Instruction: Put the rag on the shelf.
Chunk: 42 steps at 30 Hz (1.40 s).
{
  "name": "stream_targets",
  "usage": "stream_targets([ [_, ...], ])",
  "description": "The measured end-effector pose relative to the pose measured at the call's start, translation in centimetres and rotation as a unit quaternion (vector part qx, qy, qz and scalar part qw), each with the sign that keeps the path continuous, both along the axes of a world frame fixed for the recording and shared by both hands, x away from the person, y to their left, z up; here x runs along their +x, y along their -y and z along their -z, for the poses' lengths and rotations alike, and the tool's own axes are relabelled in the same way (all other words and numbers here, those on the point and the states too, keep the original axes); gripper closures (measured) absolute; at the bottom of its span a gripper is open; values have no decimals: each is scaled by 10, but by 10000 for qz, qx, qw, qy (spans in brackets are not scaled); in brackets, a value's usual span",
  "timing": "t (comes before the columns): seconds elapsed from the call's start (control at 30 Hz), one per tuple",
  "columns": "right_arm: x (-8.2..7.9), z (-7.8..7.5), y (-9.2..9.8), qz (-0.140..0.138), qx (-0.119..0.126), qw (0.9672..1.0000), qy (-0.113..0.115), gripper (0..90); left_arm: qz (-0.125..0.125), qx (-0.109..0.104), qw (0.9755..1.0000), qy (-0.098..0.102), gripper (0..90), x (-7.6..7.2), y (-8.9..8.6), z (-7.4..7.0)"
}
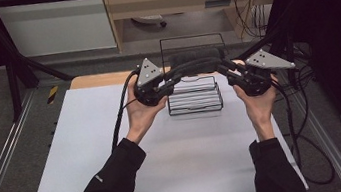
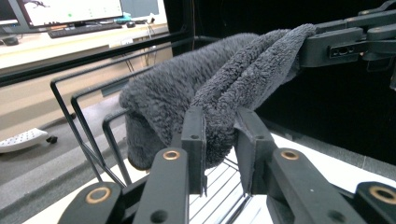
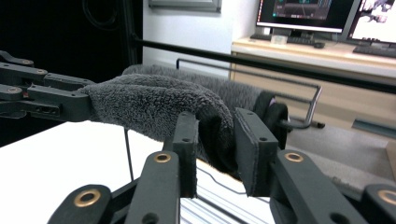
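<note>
Grey towel [image 2: 219, 88] lay draped over the wire rack [image 1: 195, 103]; left gripper [image 2: 219, 140] and right gripper [image 3: 215, 140] stood slackened around its ends, best withdrawn straight back without snagging the pile.

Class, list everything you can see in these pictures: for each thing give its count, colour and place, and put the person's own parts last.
Towel: one, dark grey, fluffy, draped over the wire rack's top bars.
Wire rack: one, black, at the far middle of the white table.
Table: one, white top.
Monitors: at least two, on a desk in the background.
Left gripper: one, black, towel's edge between its jaws, the right-hand pad apart from the cloth.
Right gripper: one, black, towel's other end between its jaws, gap showing.
Sleeves: two, black.
</note>
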State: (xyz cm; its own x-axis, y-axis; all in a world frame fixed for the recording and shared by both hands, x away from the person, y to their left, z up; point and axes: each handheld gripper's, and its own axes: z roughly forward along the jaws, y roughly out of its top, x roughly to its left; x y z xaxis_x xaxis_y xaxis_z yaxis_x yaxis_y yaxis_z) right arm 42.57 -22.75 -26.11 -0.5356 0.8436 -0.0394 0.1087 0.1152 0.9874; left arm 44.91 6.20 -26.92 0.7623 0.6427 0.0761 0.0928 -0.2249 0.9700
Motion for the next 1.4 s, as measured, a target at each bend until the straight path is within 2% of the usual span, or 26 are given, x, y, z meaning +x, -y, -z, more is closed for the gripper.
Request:
stream_targets([
  [0.4, -7, 15, 6, 20, -130, 9987, -492, 586, -14, 282, 9991, -325, 625, 1, 3, 18],
  [0.67, -3, 36, 9, 79, -128, 9967, -797, 466, -71, 394, 9975, -586, 561, 4, 1, 31],
  [0.8, -1, 50, 12, 98, -50, 9954, -951, 369, -78, 475, 9954, -828, 514, 7, -2, 44],
  [1.03, -2, 71, 14, 20, -18, 9935, -1134, 213, -75, 703, 9897, -1246, 414, 8, -9, 67],
  [1.23, -7, 78, 14, -51, -25, 9919, -1272, 121, -128, 960, 9855, -1390, 327, 3, -20, 78],
  [1.4, -14, 79, 13, -123, 75, 9898, -1417, 78, -214, 991, 9834, -1507, 253, -2, -34, 82],
])
